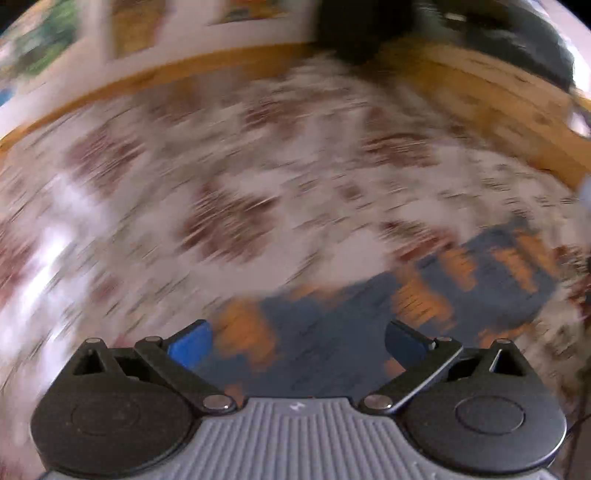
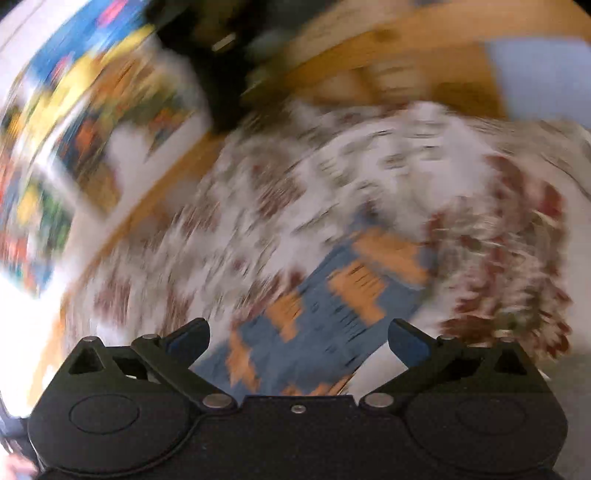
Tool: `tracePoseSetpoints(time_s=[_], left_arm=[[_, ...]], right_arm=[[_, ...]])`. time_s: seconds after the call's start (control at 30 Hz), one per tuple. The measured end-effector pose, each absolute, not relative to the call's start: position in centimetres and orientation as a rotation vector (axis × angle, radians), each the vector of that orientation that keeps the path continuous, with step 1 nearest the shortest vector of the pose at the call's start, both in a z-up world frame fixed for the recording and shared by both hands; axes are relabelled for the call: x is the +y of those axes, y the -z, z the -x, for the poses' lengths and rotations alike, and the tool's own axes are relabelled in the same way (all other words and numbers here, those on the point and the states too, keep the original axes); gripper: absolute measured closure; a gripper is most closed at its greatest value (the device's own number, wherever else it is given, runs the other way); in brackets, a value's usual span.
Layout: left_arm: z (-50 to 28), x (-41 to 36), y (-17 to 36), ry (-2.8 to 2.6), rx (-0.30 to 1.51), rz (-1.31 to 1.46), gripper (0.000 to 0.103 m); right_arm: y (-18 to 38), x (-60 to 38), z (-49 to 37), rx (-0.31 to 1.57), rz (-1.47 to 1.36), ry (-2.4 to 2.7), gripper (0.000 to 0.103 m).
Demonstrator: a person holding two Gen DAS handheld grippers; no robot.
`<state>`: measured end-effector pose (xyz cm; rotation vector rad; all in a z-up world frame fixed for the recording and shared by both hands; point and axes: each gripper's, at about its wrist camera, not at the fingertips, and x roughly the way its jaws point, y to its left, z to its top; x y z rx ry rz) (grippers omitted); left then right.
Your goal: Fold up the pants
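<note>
Both views are strongly blurred, so only large shapes and colours can be told.

There are two claws. The left claw [image 1: 298, 343] is at the bottom of its view, with its two blue-padded fingers [image 1: 192, 347] wide apart and nothing between them. The right claw [image 2: 298, 341] is at the bottom of its own view, also spread apart and holding nothing.

One pair of pants [image 1: 461, 273] can be seen: blue cloth with orange patches. In the left wrist view it lies at the lower centre and lower right, just in front of the claw. In the right wrist view the pants [image 2: 332, 306] run from the bottom centre up toward the middle right. Whether they are already folded, I cannot tell.

No container is visible.

The pants lie on one white cover with dark red-brown motifs [image 1: 229, 177], which fills most of both frames; in the right wrist view the cover [image 2: 258, 206] looks rumpled at the right side. Behind it is a wooden edge in yellow-brown colour [image 1: 491, 96] across the top of the frame. A dark object [image 1: 351, 33], not clear, stands at the upper centre. On the pale wall in the upper left hang colourful pictures [image 2: 74, 129]; their number cannot be counted in the blur.
</note>
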<state>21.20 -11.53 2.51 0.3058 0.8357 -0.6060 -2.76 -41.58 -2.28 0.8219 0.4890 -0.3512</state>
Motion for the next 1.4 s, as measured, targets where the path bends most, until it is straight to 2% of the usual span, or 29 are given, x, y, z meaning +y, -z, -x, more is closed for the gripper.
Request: tracePoseSetpoints(time_s=[0.13, 0.33, 0.43, 0.47, 0.6, 0.77, 0.9, 1.0, 1.33, 1.4], left_arm=[[-23.8, -22.3, -2.7, 0.759, 0.869, -0.368, 0.000], [-24.8, -36.6, -1.8, 0.932, 0.910, -0.620, 0.001], [-24.1, -41.1, -0.7, 1.051, 0.911, -0.735, 0.001], [-23.8, -42.4, -0.1, 1.081, 0.910, -0.769, 0.001], [-22.8, -44.7, 1.6, 1.151, 0.889, -0.885, 0.001], [-22.0, -45.6, 3.5, 1.171, 0.901, -0.943, 0.003], [-21.9, -46.2, 3.7, 1.152, 0.948, -0.926, 0.005], [-22.1, -46.9, 3.7, 1.111, 0.968, -0.928, 0.007], [-21.3, -48.9, 6.4, 1.043, 0.954, -1.029, 0.007], [-21.5, -48.9, 6.5, 1.036, 0.969, -1.014, 0.007]], right_arm=[[3.8, -43.1, 3.3, 0.363, -0.917, 0.433, 0.001], [5.1, -42.6, 0.1, 0.452, -0.777, 0.505, 0.001], [5.9, -43.6, -1.1, 0.469, -0.783, 0.630, 0.009], [6.2, -44.1, -1.1, 0.470, -0.800, 0.662, 0.015], [7.0, -44.8, -0.7, 0.442, -0.857, 0.727, 0.027], [7.3, -45.2, 0.5, 0.376, -0.915, 0.739, 0.036], [7.9, -46.0, 0.7, 0.391, -0.951, 0.728, 0.058], [8.1, -46.5, 0.6, 0.411, -0.978, 0.759, 0.066], [8.5, -46.6, -0.2, 0.459, -0.965, 0.799, 0.069], [8.6, -46.7, -0.4, 0.463, -0.976, 0.821, 0.081]])
